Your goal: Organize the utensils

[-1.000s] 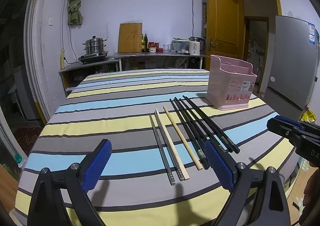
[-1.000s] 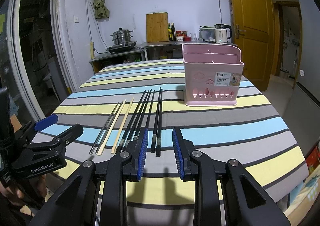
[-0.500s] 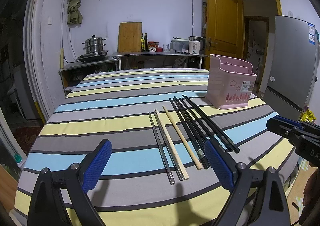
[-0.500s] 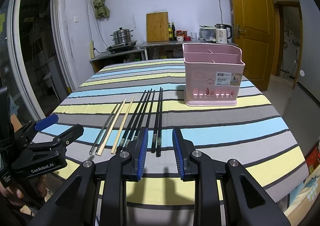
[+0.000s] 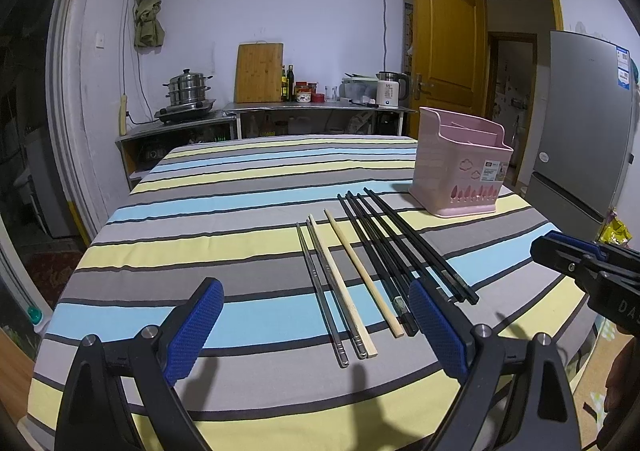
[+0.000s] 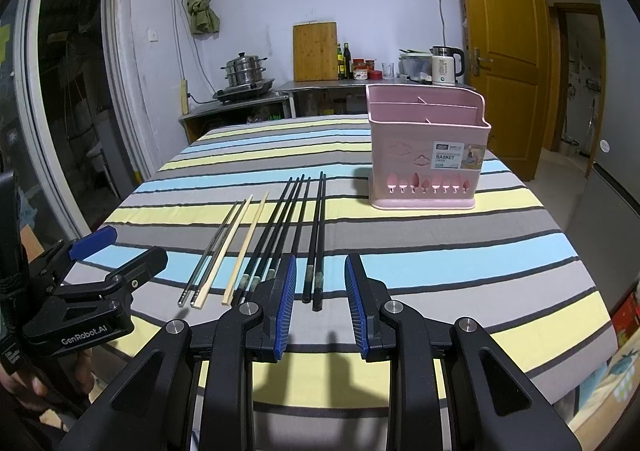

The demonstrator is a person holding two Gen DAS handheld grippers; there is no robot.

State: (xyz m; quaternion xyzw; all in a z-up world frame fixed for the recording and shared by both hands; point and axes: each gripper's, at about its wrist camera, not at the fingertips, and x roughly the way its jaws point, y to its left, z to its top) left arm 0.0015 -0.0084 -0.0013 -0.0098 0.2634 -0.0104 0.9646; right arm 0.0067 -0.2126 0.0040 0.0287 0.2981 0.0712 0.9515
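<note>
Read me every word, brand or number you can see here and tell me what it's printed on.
"BASKET": sticker on the pink utensil basket; its smaller lines are too blurred to read.
"GenRobot.AI": body of the left tongs.
"DA": cut-off lettering on the right tongs.
"55": display on the white kettle, barely legible.
Fridge stickers: too small to read.

Left wrist view: looks forward along the left tongs (image 5: 316,325) from the surface's (image 5: 248,187) near edge, low and close, facing 12 o'clock. Right wrist view: same heading from farther right, along the right tongs (image 6: 320,305). Shared field: chopsticks (image 5: 360,263) (image 6: 276,231), pink basket (image 5: 460,171) (image 6: 426,163), back counter (image 5: 320,107). Each view shows the other tongs, at 3 o'clock and 9 o'clock.
</note>
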